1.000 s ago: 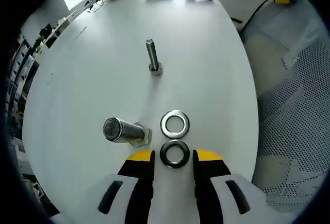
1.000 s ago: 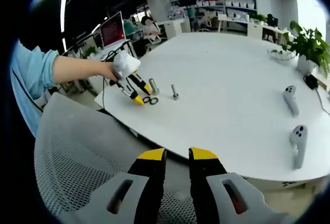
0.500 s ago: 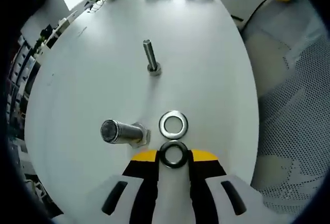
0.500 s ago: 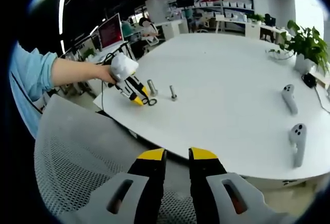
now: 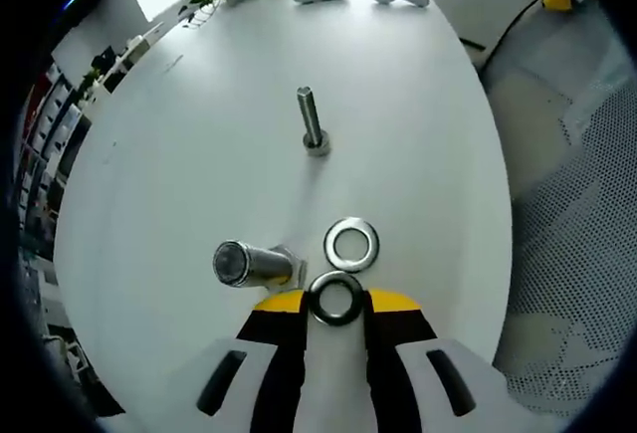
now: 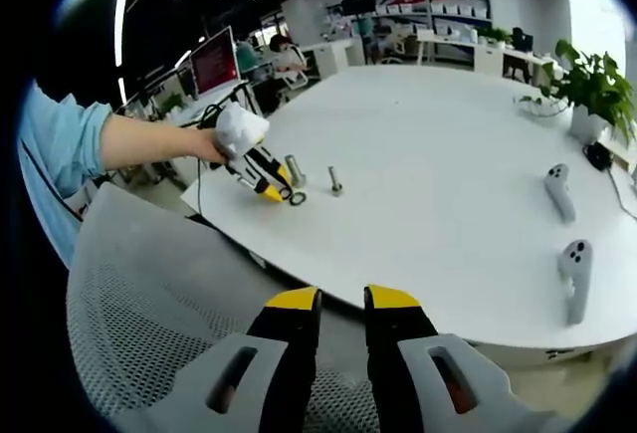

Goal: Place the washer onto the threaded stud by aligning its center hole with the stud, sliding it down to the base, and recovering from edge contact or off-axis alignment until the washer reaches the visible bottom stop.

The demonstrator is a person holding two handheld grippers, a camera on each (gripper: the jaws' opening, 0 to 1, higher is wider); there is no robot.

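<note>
Since a second ago the left claw (image 5: 336, 303) has been closed on the dark steel washer (image 5: 335, 298), now lifted off the white table (image 5: 199, 144). A second bright washer (image 5: 351, 243) lies between it and the upright threaded stud (image 5: 311, 121); a thick bolt (image 5: 251, 264) lies beside. The right claw (image 6: 341, 306) is held nearly closed, empty.

A round white worktop (image 6: 448, 154) has a mesh chair (image 6: 149, 324) beside it, shelves (image 6: 438, 5) beyond, a potted plant (image 6: 592, 85) at its edge.
</note>
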